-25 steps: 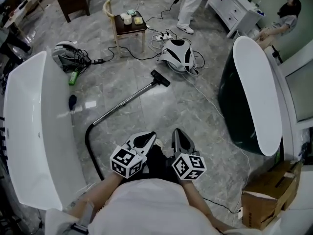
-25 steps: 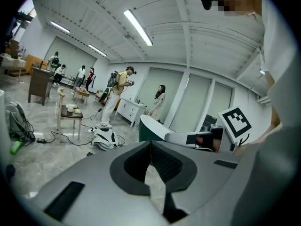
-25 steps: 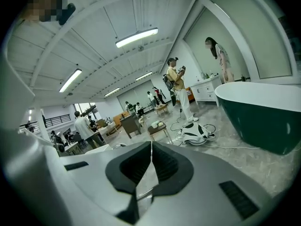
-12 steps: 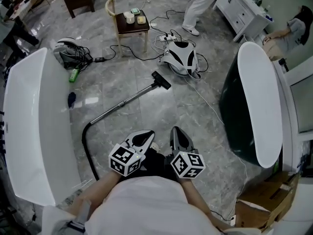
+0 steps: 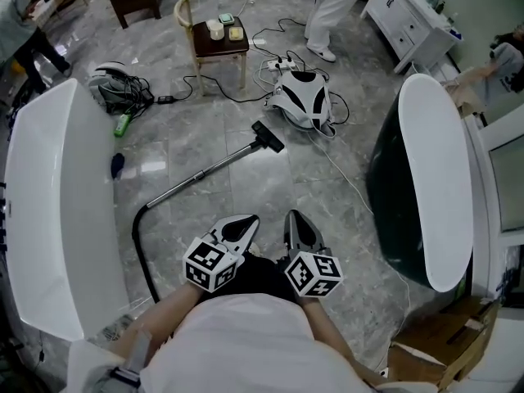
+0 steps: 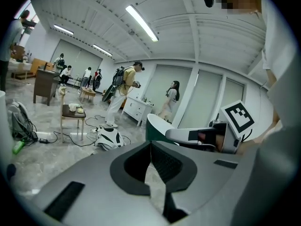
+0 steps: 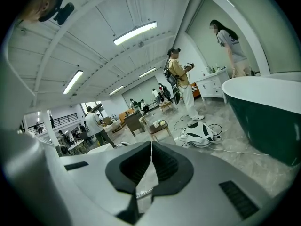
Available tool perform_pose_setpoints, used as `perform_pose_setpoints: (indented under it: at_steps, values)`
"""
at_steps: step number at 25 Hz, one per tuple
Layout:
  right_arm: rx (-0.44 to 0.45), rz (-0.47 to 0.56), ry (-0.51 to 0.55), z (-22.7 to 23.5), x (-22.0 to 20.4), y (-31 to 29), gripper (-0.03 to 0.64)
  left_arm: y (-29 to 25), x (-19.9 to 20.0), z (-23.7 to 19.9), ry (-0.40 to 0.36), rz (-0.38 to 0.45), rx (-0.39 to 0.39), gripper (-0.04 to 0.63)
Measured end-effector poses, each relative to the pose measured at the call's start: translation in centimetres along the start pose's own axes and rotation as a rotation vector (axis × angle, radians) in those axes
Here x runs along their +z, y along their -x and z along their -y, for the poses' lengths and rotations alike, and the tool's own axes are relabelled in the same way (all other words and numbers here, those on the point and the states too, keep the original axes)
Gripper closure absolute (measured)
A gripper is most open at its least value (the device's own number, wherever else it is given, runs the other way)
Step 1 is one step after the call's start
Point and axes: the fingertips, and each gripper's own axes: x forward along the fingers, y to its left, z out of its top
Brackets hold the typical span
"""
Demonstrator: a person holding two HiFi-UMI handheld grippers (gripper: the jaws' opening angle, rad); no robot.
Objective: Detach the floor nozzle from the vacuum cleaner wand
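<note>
I look steeply down at a grey marble floor, with my two hand-held grippers low in the head view, side by side and close to my body. The left gripper (image 5: 242,222) is clenched, its jaws pressed together with nothing between them, and its own view shows the dark pads meeting in a thin line. The right gripper (image 5: 296,219) is clenched and empty in the same way. Neither touches the vacuum cleaner. The metal wand (image 5: 201,173) lies flat on the floor ahead of the grippers, running diagonally from lower left to upper right. The black floor nozzle (image 5: 268,134) sits on its far end, attached to the wand. From the wand's near end a black hose (image 5: 137,248) curves back toward my left side. Beyond the nozzle rests the white and black vacuum body (image 5: 301,97), ringed by loose cables. A small wooden chair (image 5: 219,39) stands further back with a few small items on its seat. A white bathtub (image 5: 49,211) fills the left edge and a dark green bathtub (image 5: 426,162) with a white rim fills the right. A cardboard box (image 5: 426,359) sits at the lower right. A person in white trousers (image 5: 327,15) stands at the top.
</note>
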Motion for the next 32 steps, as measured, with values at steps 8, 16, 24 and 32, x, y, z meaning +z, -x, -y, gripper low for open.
perform_pose_setpoints:
  at_steps: [8,16,24,32]
  values:
    - [0.024,0.003,0.003,0.5,0.8,-0.9,0.598,-0.6,0.9,-1.2,0.005,0.003,0.034,0.584]
    - [-0.021,0.012,-0.015,2.4,2.4,-3.5,0.598,-3.0,2.4,-3.5,0.017,0.004,0.011,0.584]
    - [-0.081,-0.003,-0.05,4.7,4.4,-8.8,0.598,-8.1,5.2,-6.5,0.012,-0.036,-0.083,0.584]
    - [-0.132,-0.016,-0.079,6.5,6.8,-15.1,0.598,-13.4,8.6,-10.5,0.018,-0.079,-0.18,0.584]
